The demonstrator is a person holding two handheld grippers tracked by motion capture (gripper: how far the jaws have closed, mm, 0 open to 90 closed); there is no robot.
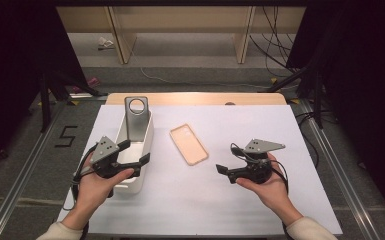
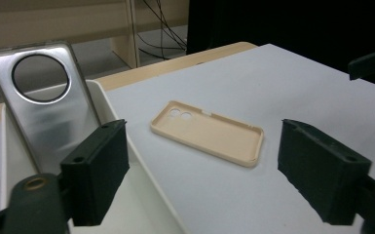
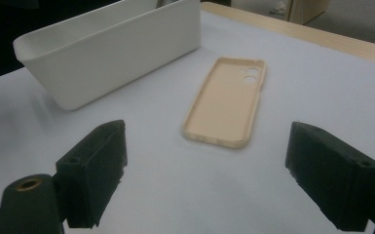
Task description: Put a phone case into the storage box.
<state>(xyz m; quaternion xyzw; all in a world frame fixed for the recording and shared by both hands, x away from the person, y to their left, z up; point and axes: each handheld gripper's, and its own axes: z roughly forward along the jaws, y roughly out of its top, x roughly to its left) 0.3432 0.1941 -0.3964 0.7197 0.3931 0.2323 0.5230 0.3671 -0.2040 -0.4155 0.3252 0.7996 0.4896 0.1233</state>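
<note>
Nearest me, the person's two hands come in over the white surface (image 1: 205,200), each with a hand-held gripper. The left hand-held gripper (image 1: 135,154), at about eight o'clock, hangs over the near end of a white bin (image 1: 145,135); its jaws stand apart with nothing between them, one over the bin and the other past the bin's rim. The right hand-held gripper (image 1: 222,170), at about four o'clock, is released too, jaws wide and grasping nothing, aimed toward the middle.

Between the two and a little farther on, near the centre, a beige phone case (image 1: 189,144) lies flat, hollow side up, camera holes at its far end. It sits just beside the bin, apart from it and from both hand-held grippers.

Farther back, at about eleven o'clock, a grey phone case (image 1: 136,120) with a large round camera opening stands tilted in the bin, leaning against its far end.
</note>
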